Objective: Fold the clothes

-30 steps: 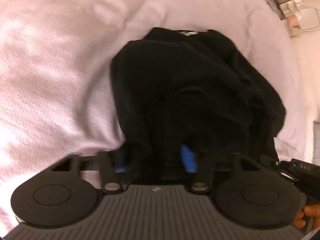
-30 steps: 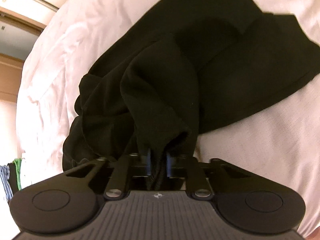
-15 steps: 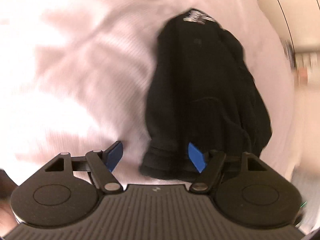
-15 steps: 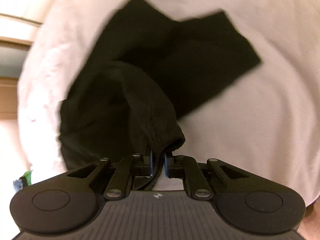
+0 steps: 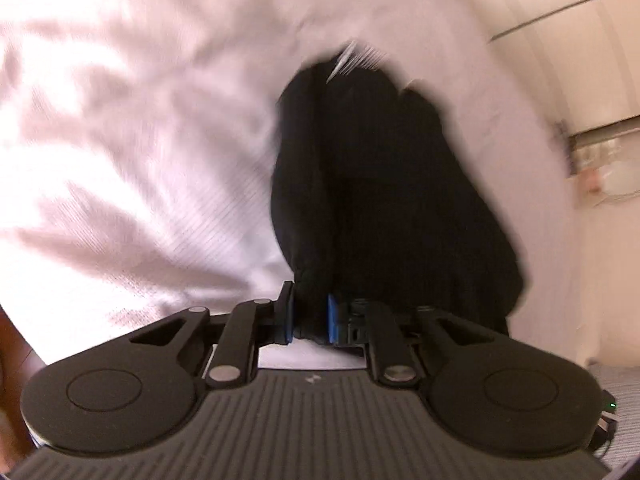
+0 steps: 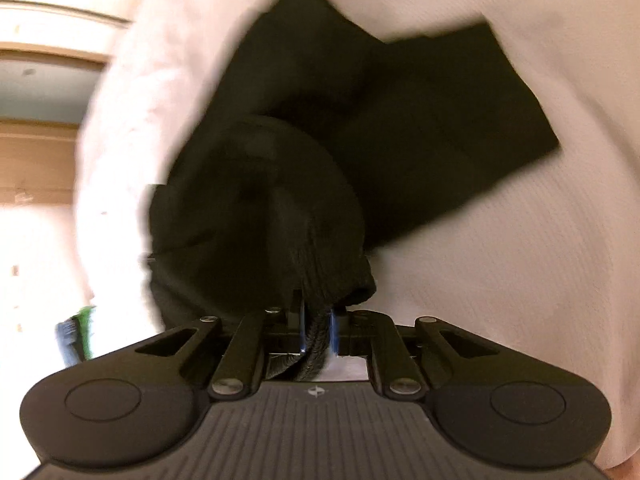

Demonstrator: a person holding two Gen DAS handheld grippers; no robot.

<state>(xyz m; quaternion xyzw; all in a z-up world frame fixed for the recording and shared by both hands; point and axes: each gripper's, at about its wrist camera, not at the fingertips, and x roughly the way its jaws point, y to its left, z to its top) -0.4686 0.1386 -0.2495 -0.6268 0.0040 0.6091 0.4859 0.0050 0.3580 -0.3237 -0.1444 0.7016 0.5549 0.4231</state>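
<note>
We hold the black garment [image 5: 384, 184] on the bed [image 5: 132, 152]: left gripper [image 5: 310, 316] closing onto one ribbed edge, right gripper [image 6: 318, 330] clamped on another; its length runs away from both.

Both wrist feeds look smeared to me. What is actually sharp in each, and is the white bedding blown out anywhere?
Left wrist view: black garment and white bedding streaked by motion blur; only the left gripper is crisp. Right wrist view: garment edges soft, bedding overexposed at far left, right gripper and the ribbed hem in it sharp. Fisheye bends both.
</note>
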